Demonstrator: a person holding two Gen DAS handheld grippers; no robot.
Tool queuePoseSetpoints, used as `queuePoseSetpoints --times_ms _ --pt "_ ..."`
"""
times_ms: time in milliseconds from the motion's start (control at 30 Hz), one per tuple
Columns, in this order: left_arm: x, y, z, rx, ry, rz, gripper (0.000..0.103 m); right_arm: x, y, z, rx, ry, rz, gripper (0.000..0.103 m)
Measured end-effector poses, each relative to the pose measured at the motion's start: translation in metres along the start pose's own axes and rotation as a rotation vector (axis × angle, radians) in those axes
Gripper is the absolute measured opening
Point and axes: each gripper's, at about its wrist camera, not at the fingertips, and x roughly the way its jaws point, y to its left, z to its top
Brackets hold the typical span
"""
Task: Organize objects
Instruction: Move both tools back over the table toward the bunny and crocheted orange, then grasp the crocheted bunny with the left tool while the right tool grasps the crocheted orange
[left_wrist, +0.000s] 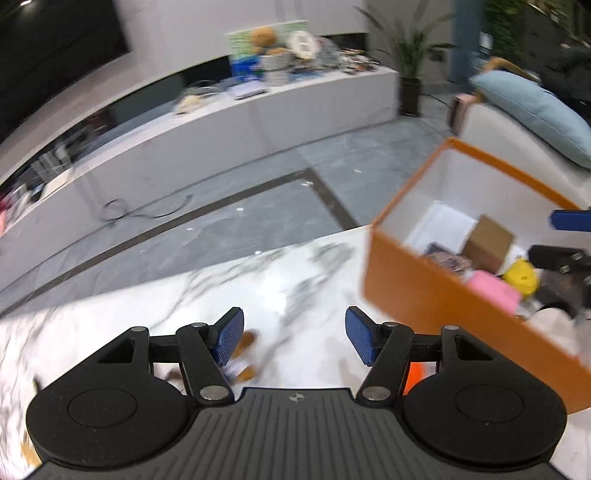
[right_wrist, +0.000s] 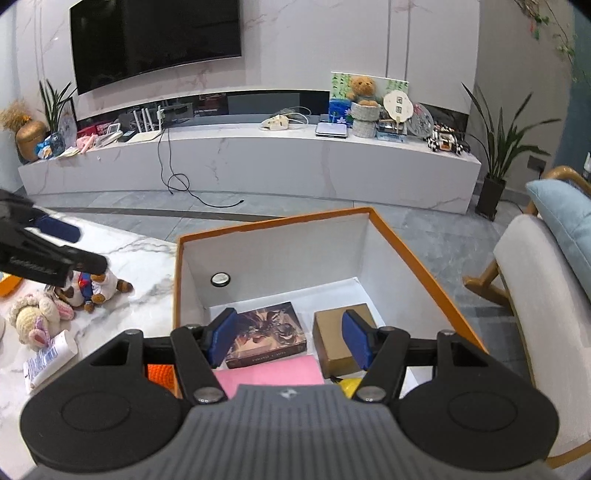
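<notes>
An orange box (right_wrist: 424, 271) with white inner walls stands on the marble table (right_wrist: 144, 254). It also shows in the left wrist view (left_wrist: 424, 299). Inside lie a dark picture box (right_wrist: 269, 332), a brown carton (right_wrist: 332, 343), a pink item (right_wrist: 273, 374) and a yellow item (right_wrist: 349, 386). My right gripper (right_wrist: 290, 341) is open and empty above the box. My left gripper (left_wrist: 295, 338) is open and empty above the table, left of the box, over a small bear toy (right_wrist: 98, 290). A cream plush (right_wrist: 35, 315) and a white tube (right_wrist: 50, 360) lie on the table.
A long white TV bench (right_wrist: 258, 162) with clutter runs along the far wall, with a cable (right_wrist: 184, 188) on the floor before it. An armchair (right_wrist: 535, 295) with a blue cushion stands right of the table. An orange knitted item (right_wrist: 160, 374) lies beside the box.
</notes>
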Motion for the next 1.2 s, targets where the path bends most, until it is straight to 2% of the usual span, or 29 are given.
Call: queuePoseSetpoints --times_ms 167,400,633,700,833,933,1100,1200 --pt "-0.015 0.029 -0.034 -0.112 -0.059 0.054 0.075 0.0 0.015 0.0 -0.034 -0.014 0.028 0.065" --pt "-0.027 0.044 -0.073 -0.133 -0.106 0.12 0.078 -0.001 0.036 -0.004 -0.071 -0.04 0.064 0.067" --pt "-0.029 0.064 -0.11 -0.261 -0.187 0.194 0.088 -0.007 0.059 -0.005 -0.061 -0.103 0.109 0.068" --pt "-0.022 0.07 -0.115 -0.286 -0.177 0.189 0.088 -0.009 0.07 -0.008 -0.086 -0.126 0.112 0.071" --pt "-0.009 0.077 -0.114 -0.307 -0.105 0.171 0.089 -0.005 0.097 -0.016 -0.136 -0.147 0.137 0.072" --pt "-0.01 0.076 -0.117 -0.311 -0.136 0.17 0.092 0.004 0.117 -0.026 -0.176 -0.128 0.144 0.073" --pt "0.002 0.077 -0.116 -0.347 -0.08 0.182 0.093 0.031 0.132 -0.044 -0.182 -0.029 0.1 0.075" --pt "0.008 0.078 -0.12 -0.357 -0.072 0.199 0.093 0.039 0.143 -0.056 -0.275 -0.065 0.031 0.076"
